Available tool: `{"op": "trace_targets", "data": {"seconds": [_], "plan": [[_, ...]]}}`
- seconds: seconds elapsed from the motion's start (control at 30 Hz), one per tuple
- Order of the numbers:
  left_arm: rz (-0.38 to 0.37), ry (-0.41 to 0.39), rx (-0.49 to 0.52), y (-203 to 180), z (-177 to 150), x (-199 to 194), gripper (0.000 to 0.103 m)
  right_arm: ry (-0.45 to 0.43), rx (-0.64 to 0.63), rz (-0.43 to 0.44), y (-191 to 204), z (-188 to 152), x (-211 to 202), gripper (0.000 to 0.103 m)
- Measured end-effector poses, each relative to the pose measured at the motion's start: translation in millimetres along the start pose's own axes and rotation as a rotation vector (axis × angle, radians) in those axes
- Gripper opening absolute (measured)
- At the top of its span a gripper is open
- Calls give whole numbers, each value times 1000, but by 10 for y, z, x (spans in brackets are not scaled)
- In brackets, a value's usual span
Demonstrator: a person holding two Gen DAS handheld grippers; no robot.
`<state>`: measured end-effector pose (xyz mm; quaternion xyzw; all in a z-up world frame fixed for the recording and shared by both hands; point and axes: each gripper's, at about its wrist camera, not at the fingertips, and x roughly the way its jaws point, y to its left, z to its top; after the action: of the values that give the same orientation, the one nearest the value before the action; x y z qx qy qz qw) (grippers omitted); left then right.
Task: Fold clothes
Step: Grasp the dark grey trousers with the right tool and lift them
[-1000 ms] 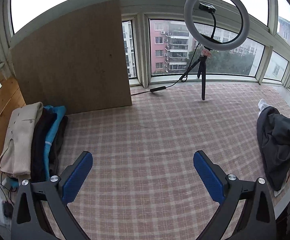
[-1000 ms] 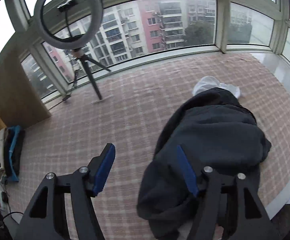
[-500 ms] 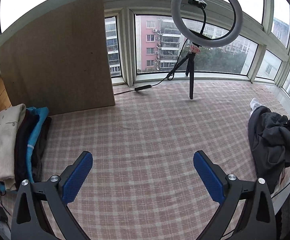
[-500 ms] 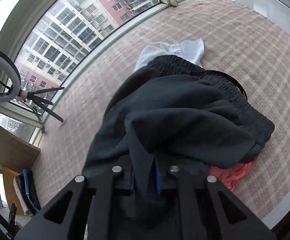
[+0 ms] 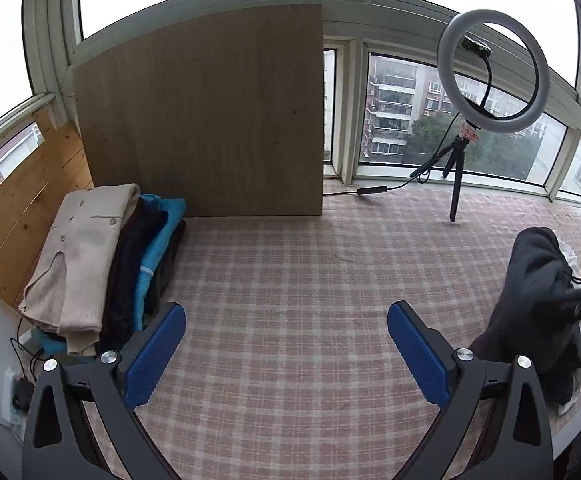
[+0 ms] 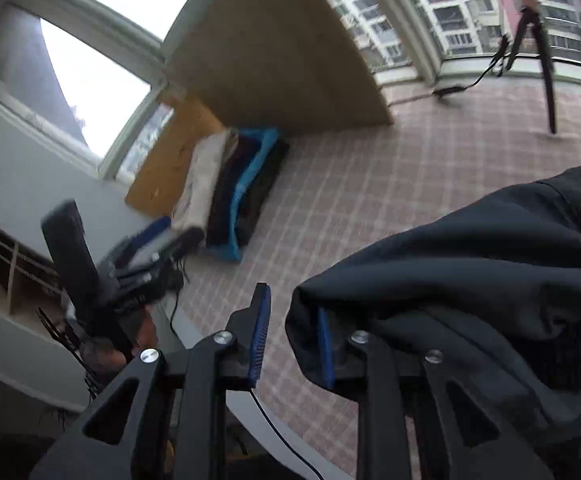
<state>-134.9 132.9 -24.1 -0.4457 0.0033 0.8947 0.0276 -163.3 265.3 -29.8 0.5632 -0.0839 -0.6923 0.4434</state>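
In the left wrist view the left gripper (image 5: 286,344) is wide open and holds nothing above the checked cloth (image 5: 290,280). The dark garment (image 5: 538,292) lies at 3 o'clock, well apart; folded clothes (image 5: 102,256) are stacked at 9 o'clock.

In the right wrist view the right gripper (image 6: 292,340) has a gap between its fingers. The garment drapes over the right finger and hides it, so I cannot tell if it grips. This view is blurred.
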Motion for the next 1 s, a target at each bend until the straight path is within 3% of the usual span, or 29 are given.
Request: {"op": "trace_targets", "data": {"seconds": [0.1,0.13,0.2,0.23,0.27,0.33,0.5,0.57,0.67,0.83,0.93,0.97,1.0], "plan": [[-15,31,4,46,-58,74,101,74,-37,49,78,-323,247,24],[-19,41,6,61,-77,99,101,53,-8,42,-35,-403,144,24],[-29,62,9,92,-116,148,101,-3,61,0,-324,-575,-129,39],[-34,72,10,107,-135,173,101,-45,110,-61,-537,-656,-311,55],[-39,83,12,122,-154,198,101,-92,169,-126,-772,-760,-508,60],[-49,104,16,144,-194,253,101,-167,291,-244,-1231,-991,-881,60],[-160,198,318,-1082,-260,877,101,-243,562,-415,-2155,-1643,-1546,60],[-192,223,429,-1528,-257,1047,101,-259,624,-438,-2352,-1852,-1658,60],[-140,224,573,-1994,-213,1320,101,-289,662,-424,-2488,-1974,-1731,60],[-112,336,571,-2322,-93,1923,101,-313,668,-391,-2579,-1947,-1717,60],[-88,365,573,-2403,-121,2158,101,-304,656,-389,-2596,-1868,-1645,60],[-124,361,570,-2390,-130,2181,100,-296,655,-387,-2608,-1844,-1628,60],[-186,368,556,-2352,-123,2181,87,-290,653,-387,-2616,-1827,-1615,60]]}}
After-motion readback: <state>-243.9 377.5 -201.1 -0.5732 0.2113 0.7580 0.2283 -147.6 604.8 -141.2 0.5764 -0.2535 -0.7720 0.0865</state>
